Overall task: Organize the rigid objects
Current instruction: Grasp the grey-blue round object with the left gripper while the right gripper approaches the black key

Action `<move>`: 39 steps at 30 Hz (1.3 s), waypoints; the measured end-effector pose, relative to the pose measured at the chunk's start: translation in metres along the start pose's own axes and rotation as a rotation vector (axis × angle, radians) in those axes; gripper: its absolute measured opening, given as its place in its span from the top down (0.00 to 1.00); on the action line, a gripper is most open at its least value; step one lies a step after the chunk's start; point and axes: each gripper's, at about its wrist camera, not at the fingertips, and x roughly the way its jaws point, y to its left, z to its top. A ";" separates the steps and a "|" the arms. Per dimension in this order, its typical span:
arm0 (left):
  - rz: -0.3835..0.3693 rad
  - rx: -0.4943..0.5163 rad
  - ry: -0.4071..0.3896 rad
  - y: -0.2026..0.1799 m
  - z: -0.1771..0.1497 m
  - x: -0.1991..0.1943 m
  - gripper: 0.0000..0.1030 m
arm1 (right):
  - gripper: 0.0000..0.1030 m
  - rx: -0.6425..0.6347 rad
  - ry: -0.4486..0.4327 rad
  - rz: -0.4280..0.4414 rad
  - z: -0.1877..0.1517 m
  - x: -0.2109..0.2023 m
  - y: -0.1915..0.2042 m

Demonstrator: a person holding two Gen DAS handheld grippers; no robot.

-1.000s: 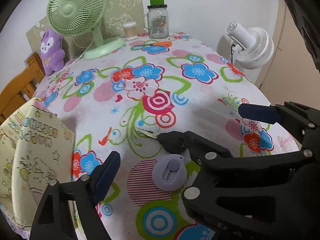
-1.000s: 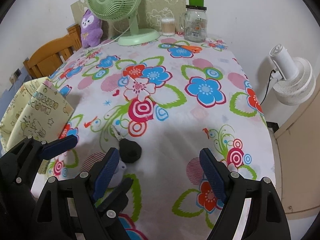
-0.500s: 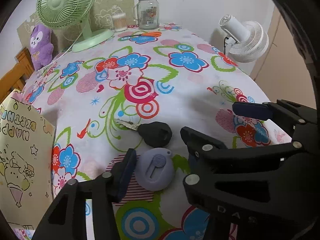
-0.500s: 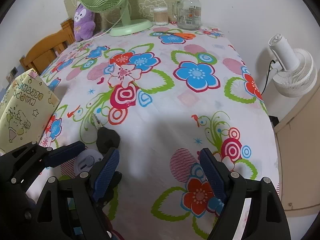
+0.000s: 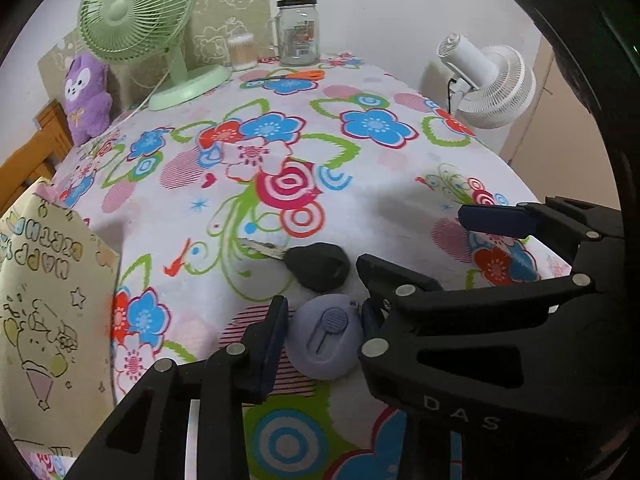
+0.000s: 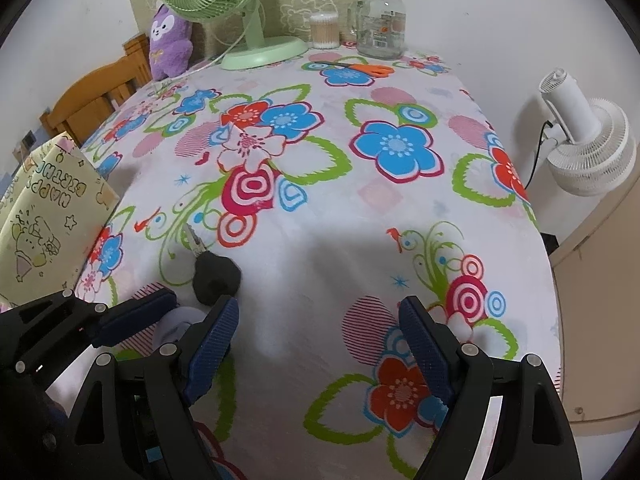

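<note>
A: What has just changed?

B: The left gripper [image 5: 324, 316] has closed. A second ago its pads stood wide on either side of the lilac round case [image 5: 326, 340]; now they press on its two flanks, with the case squarely between them on the flowered surface [image 5: 380, 208]. I judge the grasp made, so the next step is lifting the case and carrying it to wherever it belongs.

A: And the right gripper [image 6: 318, 334]?

B: Open and empty, with only cloth between its pads. It has not shifted. It hovers just to the right of the left gripper.

A: How does the case lie?

B: Flat, face up. A slider and slot on its top run roughly along the left gripper's pointing line, slider end farther away. A small tab seems to stick out at its far right edge, though the right pad partly hides it.

A: What is beyond it?

B: Just past the left gripper's tips lies a black-headed key [image 5: 318, 266], close to the case and perhaps touching it. Its long axis runs away and to the left, metal blade [image 5: 260, 246] pointing that way, black head nearest the case. Well beyond, by the wall, stands a green fan [image 5: 138, 16].
</note>
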 end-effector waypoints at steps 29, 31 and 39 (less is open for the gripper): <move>0.005 -0.085 -0.001 0.049 -0.008 -0.001 0.62 | 0.31 -0.122 0.033 -0.021 0.023 0.028 0.061; -0.007 -0.091 0.004 0.051 -0.008 -0.001 0.62 | 0.37 -0.132 0.030 -0.015 0.024 0.028 0.062; -0.014 -0.106 0.007 0.051 -0.008 -0.003 0.62 | 0.73 -0.143 0.014 -0.025 0.020 0.021 0.063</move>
